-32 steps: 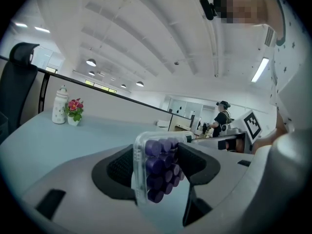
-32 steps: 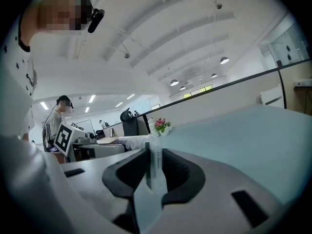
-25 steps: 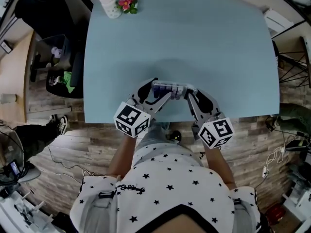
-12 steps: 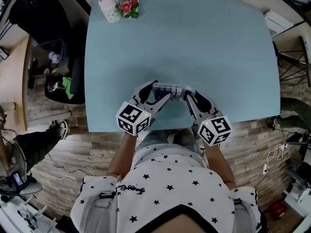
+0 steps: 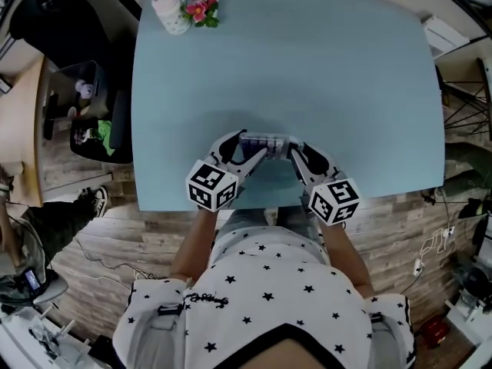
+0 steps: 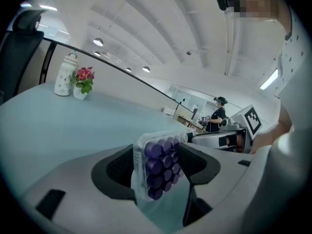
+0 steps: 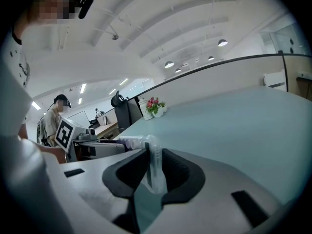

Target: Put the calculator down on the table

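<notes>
The calculator (image 5: 267,141), clear-cased with purple keys, is held crosswise between both grippers just over the pale blue table (image 5: 307,68), near its front edge. My left gripper (image 5: 250,146) is shut on its left end, and my right gripper (image 5: 290,148) is shut on its right end. In the left gripper view the calculator (image 6: 157,167) stands on edge between the dark pads, keys facing the camera. The right gripper view shows the calculator (image 7: 153,167) as a thin clear edge clamped between its pads. Whether it touches the table is not visible.
A white bottle (image 5: 171,10) and a small pot of pink flowers (image 5: 201,2) stand at the table's far left corner. A dark chair (image 5: 69,21) and a bin of items (image 5: 92,106) sit left of the table. A person (image 6: 217,116) stands far off.
Both grippers have sunk a little toward the table with the calculator still held between them. The right marker cube has shifted slightly left.
</notes>
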A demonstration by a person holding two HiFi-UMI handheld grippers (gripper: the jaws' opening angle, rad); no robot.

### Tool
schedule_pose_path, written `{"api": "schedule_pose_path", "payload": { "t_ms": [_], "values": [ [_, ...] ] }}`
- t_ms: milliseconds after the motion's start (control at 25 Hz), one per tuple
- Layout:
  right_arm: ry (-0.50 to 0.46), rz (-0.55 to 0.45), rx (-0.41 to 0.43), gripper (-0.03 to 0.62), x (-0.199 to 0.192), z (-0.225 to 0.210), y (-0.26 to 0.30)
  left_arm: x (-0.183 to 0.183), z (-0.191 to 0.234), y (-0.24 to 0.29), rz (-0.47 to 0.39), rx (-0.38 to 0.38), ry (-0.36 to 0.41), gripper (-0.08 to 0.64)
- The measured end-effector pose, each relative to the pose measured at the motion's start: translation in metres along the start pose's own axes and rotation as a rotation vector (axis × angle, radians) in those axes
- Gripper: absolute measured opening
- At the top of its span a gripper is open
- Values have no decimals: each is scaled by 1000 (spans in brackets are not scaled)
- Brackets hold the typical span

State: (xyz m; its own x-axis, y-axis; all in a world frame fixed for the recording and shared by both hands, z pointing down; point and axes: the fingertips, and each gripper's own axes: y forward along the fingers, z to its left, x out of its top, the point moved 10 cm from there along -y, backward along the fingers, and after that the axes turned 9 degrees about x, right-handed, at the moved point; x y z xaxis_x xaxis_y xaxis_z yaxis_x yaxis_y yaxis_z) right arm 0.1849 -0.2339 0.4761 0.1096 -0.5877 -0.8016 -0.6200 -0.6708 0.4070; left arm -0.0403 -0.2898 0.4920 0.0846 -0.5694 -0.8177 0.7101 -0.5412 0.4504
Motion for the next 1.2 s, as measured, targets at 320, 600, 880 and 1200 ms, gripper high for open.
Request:
{"api": "schedule_pose_path", "payload": {
  "t_ms": [320, 600, 880, 1200],
  "values": [
    [1, 57, 26, 87, -1, -17, 10, -5, 1, 12, 35, 51, -8, 282],
    [3, 88, 49, 87, 0, -33, 15, -5, 0, 23, 53, 89, -15, 285],
    [16, 99, 66, 87, 3, -44, 18, -2, -2, 31, 50, 116, -10, 287],
    [58, 113, 85, 87, 5, -56, 23, -1, -3, 37, 43, 142, -15, 288]
  ]
}}
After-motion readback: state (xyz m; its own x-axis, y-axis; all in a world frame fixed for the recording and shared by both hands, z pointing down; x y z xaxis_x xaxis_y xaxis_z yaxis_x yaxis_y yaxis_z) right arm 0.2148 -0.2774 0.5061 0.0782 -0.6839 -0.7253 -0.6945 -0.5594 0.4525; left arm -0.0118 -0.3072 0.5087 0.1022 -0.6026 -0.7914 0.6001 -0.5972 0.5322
